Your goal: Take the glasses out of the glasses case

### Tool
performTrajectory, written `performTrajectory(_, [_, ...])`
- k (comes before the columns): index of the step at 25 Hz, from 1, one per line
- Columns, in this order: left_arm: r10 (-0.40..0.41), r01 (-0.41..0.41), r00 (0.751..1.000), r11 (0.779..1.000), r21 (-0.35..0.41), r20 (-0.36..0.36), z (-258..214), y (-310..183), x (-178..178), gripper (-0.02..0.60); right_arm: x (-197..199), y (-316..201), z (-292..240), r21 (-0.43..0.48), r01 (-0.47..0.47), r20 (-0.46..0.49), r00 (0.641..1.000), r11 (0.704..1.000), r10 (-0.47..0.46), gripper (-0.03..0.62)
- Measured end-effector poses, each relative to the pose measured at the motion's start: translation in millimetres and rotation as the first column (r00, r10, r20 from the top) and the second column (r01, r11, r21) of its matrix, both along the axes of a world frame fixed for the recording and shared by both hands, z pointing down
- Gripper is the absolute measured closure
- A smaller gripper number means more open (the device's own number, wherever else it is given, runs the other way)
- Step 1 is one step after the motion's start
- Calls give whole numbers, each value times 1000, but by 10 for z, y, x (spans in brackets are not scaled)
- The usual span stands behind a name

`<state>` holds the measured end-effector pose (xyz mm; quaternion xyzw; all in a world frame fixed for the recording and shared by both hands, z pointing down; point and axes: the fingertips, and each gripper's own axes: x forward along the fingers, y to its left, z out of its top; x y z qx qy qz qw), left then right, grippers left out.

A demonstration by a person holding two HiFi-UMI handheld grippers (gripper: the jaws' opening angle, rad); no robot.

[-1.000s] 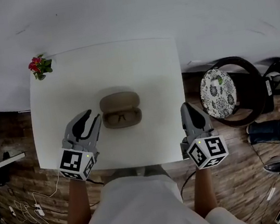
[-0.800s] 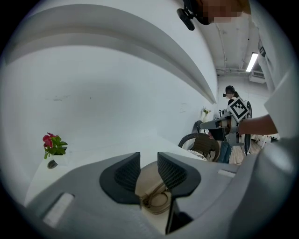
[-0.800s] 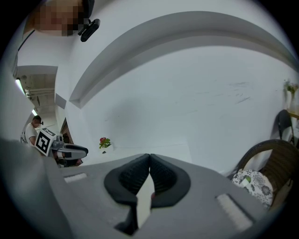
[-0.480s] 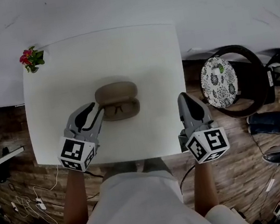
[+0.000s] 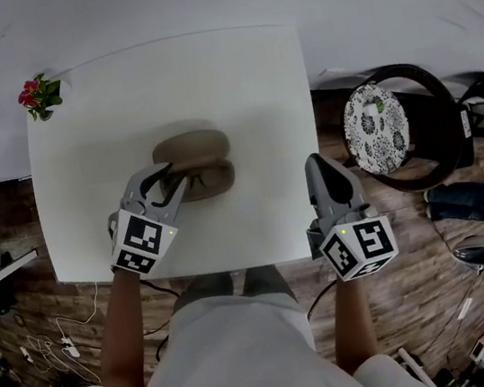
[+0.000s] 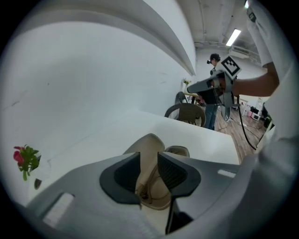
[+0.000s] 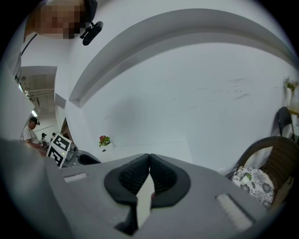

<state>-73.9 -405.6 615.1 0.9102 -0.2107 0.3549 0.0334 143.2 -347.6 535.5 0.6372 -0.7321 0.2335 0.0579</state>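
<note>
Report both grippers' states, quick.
Left gripper: open, jaws either side of the glasses in the glasses case.
Right gripper: shut, empty.

glasses case [image 5: 191, 150] tan | table [image 5: 235, 89] white | cushion [image 5: 376, 128] floral (black-on-white) | flowers [image 5: 31, 92] red

We see a white desk [image 5: 233, 80] against a white wall, with a small red flower sprig [image 5: 38, 95] at its far left corner. Right of the desk: dark round chair [image 5: 436, 107] with floral cushion [image 5: 376, 128]. Wood-plank floor [image 5: 422, 296], white cables [image 5: 44, 351] lying lower left.
</note>
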Motion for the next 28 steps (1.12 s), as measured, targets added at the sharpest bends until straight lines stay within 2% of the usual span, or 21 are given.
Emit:
performTrajectory(4, [55, -54, 997, 998, -33, 51, 227, 35, 107, 462, 52, -7, 7, 0, -12, -4, 1000, 1000, 12, 591])
performTrajectory(6, [92, -90, 991, 996, -25, 94, 335, 45, 147, 463, 67, -7, 15, -1, -16, -2, 1000, 1000, 16, 591])
performTrajectory(9, [173, -175, 966, 985, -6, 194, 522, 95, 180, 462, 90, 17, 57, -11, -21, 2, 1000, 1000, 21, 591])
performTrajectory(11, [203, -208, 953, 978, -4, 225, 603, 112, 206, 463, 105, 28, 81, -17, -22, 2, 1000, 1000, 22, 591])
performTrajectory(17, [223, -225, 937, 974, -26, 270, 764, 114, 256, 463, 155, 70, 121, -27, -31, 6, 999, 999, 32, 591])
performTrajectory(22, [216, -212, 941, 976, -45, 262, 818, 100, 285, 489, 171, 76, 164, -37, -30, 10, 999, 999, 31, 591])
performTrajectory(28, [236, -229, 931, 972, -56, 280, 836, 105, 308, 512, 186, 69, 165, -40, -26, 11, 1000, 999, 26, 591])
